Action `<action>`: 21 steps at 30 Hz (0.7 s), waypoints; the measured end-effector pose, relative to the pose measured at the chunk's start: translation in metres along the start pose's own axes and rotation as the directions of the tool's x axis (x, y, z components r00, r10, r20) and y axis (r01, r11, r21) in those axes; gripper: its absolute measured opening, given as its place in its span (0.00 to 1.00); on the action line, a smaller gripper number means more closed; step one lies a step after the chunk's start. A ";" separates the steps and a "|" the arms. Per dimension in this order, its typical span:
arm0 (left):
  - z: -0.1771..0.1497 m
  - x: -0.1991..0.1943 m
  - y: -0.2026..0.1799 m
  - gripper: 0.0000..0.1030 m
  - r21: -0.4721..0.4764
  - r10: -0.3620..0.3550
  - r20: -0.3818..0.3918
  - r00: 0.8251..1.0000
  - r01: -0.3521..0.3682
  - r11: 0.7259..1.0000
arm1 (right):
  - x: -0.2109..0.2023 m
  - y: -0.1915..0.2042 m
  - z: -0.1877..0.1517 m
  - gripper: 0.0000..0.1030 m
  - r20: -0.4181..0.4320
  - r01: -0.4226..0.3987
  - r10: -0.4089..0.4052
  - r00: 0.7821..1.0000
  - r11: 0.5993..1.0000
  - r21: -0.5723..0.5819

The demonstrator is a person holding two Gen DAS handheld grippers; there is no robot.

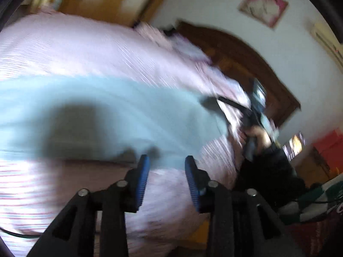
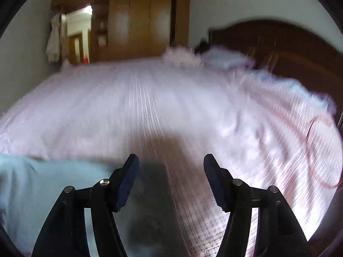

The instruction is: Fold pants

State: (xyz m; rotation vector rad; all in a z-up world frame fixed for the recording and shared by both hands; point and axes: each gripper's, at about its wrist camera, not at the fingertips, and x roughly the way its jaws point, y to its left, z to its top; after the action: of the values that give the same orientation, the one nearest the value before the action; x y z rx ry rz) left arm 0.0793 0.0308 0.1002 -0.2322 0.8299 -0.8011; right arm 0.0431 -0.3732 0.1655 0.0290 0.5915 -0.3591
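Observation:
The pale blue pants (image 1: 120,111) lie flat on the pink striped bed cover (image 1: 90,49). Both views are motion-blurred. My left gripper (image 1: 167,160) is open and empty, hovering just above the near edge of the pants. My right gripper (image 2: 171,160) is open and empty above the bed cover (image 2: 160,98), with the pants (image 2: 42,184) at its lower left, under its left finger. In the left wrist view the right gripper (image 1: 255,109) shows at the far end of the pants, held by a hand.
A dark wooden headboard (image 2: 278,47) stands at the back right with pillows (image 2: 225,59) before it. A wooden wardrobe (image 2: 139,17) lines the far wall. A thin red cord (image 2: 317,150) lies on the cover at right.

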 end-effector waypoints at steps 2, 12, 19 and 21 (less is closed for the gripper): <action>0.005 -0.036 0.035 0.44 -0.084 0.088 0.115 0.989 -0.079 0.993 | -0.021 0.031 0.016 0.55 0.069 -0.088 0.093 0.993 0.993 -0.078; -0.019 -0.119 0.201 0.30 -0.621 0.298 0.268 0.916 -0.072 0.780 | -0.049 0.340 0.025 0.47 -0.197 -0.585 0.613 0.765 0.535 -0.609; -0.017 -0.112 0.224 0.21 -0.627 0.290 0.219 0.932 -0.093 0.774 | -0.017 0.504 0.018 0.42 -0.408 -0.716 0.652 0.639 0.309 -0.626; -0.017 -0.109 0.222 0.24 -0.638 0.308 0.204 0.929 -0.113 0.762 | -0.007 0.528 0.010 0.42 -0.493 -0.756 0.625 0.605 0.256 -0.603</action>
State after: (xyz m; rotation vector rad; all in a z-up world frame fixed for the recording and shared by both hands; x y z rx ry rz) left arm 0.1429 0.2642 0.0450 -0.8137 0.7906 -0.2363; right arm 0.2225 0.1223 0.1377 -0.5312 0.7916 0.8506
